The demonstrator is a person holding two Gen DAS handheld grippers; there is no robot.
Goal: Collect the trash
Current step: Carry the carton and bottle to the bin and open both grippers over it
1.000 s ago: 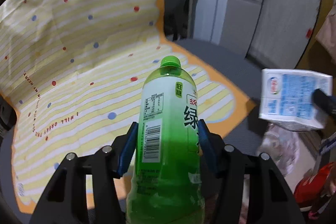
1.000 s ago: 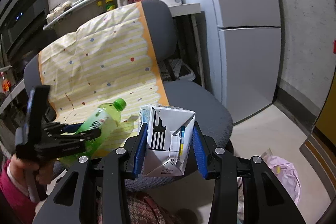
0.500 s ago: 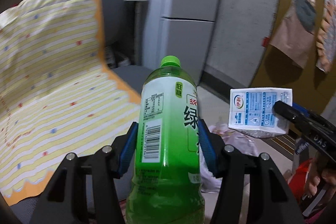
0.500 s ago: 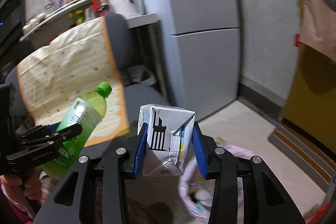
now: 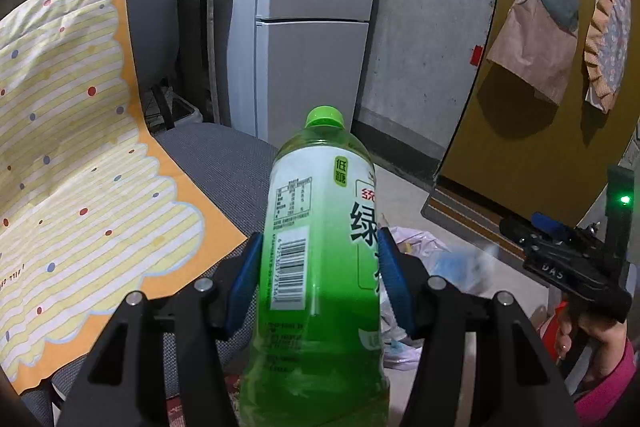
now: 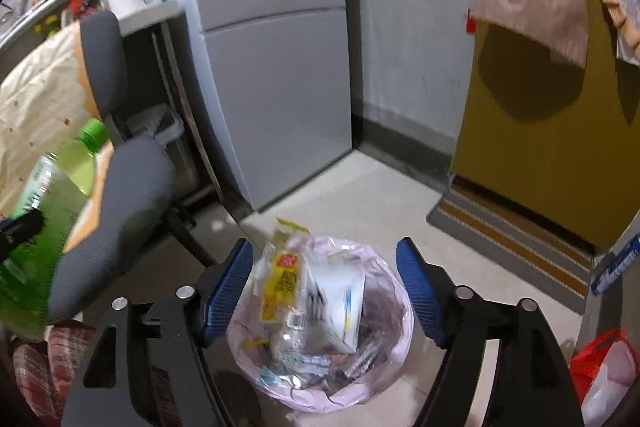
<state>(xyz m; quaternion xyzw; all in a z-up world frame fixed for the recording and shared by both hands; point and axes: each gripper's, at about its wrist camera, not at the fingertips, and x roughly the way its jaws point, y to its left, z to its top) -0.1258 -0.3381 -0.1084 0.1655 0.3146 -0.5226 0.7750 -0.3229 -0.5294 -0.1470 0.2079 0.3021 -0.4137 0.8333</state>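
In the left wrist view, the left gripper (image 5: 318,281) grips a green bottle (image 5: 320,267) by its middle, a blue pad pressed on each side of the label, the green cap pointing up and away. Behind it to the left stands a grey chair (image 5: 224,163) draped with a striped, dotted cloth (image 5: 80,155). Low on the right, a person's hand (image 5: 588,331) holds the right gripper (image 5: 520,231) out over a pink trash bag (image 5: 420,247) on the floor; a blurred pale blue and white shape shows just beside it, too smeared to make out. A second ago this view looked onto the cloth on the chair, and the carton was held in the right gripper at the right edge; now the fridge (image 5: 312,27) and the yellow door (image 5: 540,67) fill the background.

In the right wrist view, the right gripper (image 6: 324,287) has its jaws spread wide with nothing pressed between them; they have just been opening. A white carton (image 6: 340,307), blurred, lies in the mouth of the trash bag (image 6: 396,347) below the fingers, clear of both pads, among a yellow wrapper (image 6: 280,283) and other plastic scraps. Half a second ago the carton was clamped between the pads. The bottle (image 6: 52,195) shows at the left edge, beside the chair seat (image 6: 116,215).
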